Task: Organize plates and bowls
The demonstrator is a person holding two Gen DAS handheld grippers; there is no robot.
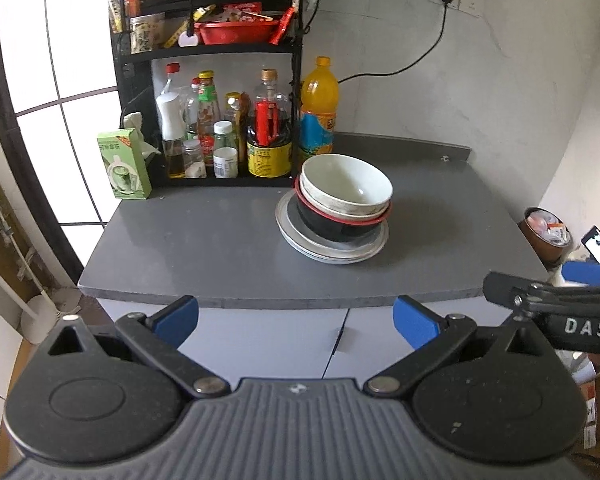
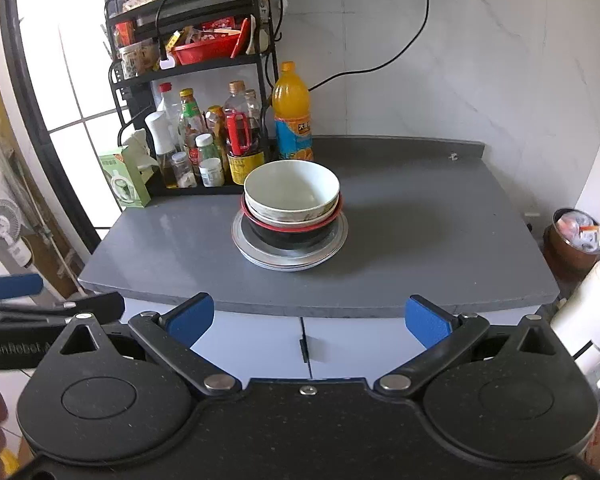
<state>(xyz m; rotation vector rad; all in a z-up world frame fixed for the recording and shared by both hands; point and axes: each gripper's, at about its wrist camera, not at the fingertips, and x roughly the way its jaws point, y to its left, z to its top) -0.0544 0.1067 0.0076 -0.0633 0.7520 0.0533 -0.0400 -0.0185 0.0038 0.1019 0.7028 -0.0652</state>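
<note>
Two grippers are hanging back off the front edge of the grey countertop [image 2: 400,248], both empty, touching nothing. Left gripper [image 1: 296,318] is showing its blue pads spread wide apart; right gripper [image 2: 308,318] is likewise gaping wide, nothing between the jaws.

Dishes are sitting as one stack near the counter's middle-back: white bowl [image 2: 291,190] on top, nested in a second pale bowl, that one sitting in a black bowl with a red rim [image 2: 292,232], all resting on a pile of flat plates [image 2: 290,258]. Stack is standing just in front of the orange juice bottle [image 2: 291,114] and beside the black condiment rack [image 2: 188,128] packed with bottles.

Judging by this, the sorting looks either finished or not yet begun — can't tell which; no dish is lying loose. If work is remaining, the next move is calling for one gripper advancing over the counter edge and closing on the top bowl's rim, while the other is steadying the plates so the stack isn't sliding.
</note>
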